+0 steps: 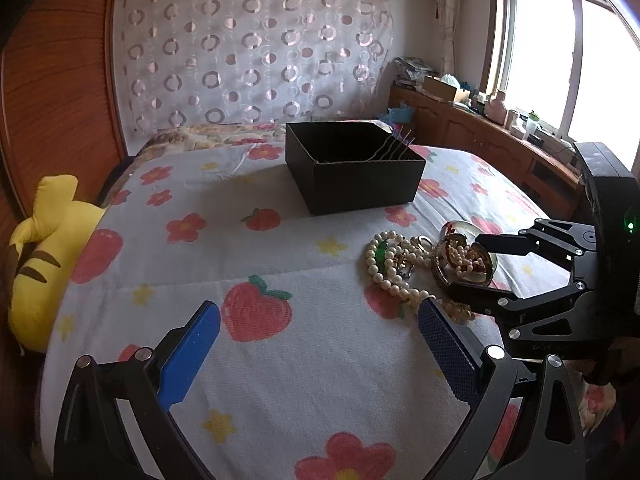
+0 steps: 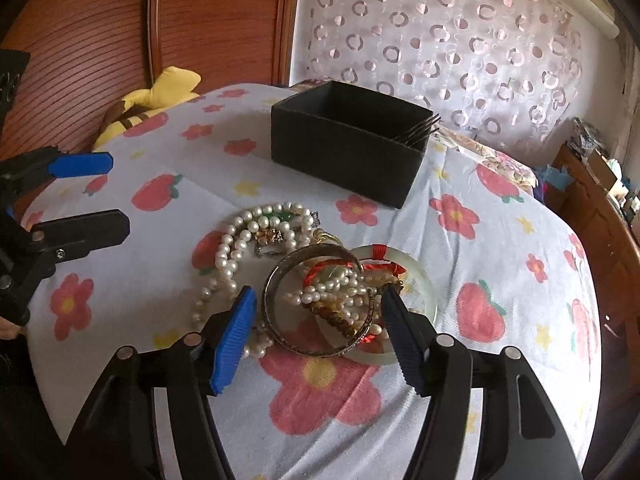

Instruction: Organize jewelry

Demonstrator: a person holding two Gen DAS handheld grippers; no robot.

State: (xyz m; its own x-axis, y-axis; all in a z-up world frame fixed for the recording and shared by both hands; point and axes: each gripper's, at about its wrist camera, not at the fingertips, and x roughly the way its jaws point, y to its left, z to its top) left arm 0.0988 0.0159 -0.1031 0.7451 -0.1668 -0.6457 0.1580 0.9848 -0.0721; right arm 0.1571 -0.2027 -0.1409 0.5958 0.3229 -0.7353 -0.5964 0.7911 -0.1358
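Observation:
A tangle of jewelry lies on the flowered bedsheet (image 2: pixel 520 240). It holds a white pearl necklace (image 2: pixel 228 248), a gold metal bangle (image 2: pixel 316 253) and a pale jade bangle (image 2: pixel 420 276) with red thread, with small pearl and amber strands inside the rings. My right gripper (image 2: pixel 318 292) is open and straddles the metal bangle, its blue pads just outside the rim. From the left wrist view the right gripper (image 1: pixel 468 266) reaches in over the pearl necklace (image 1: pixel 384 272). My left gripper (image 1: pixel 318 306) hangs open over bare sheet with nothing between its fingers. A black open box (image 2: pixel 344 156) stands behind the pile.
Thin metal pins (image 1: pixel 396 146) lean in the black box (image 1: pixel 360 184) at its right corner. A yellow plush toy (image 1: pixel 40 248) lies at the bed's left edge by the wooden headboard. A cluttered wooden cabinet (image 1: pixel 480 132) runs under the window on the right.

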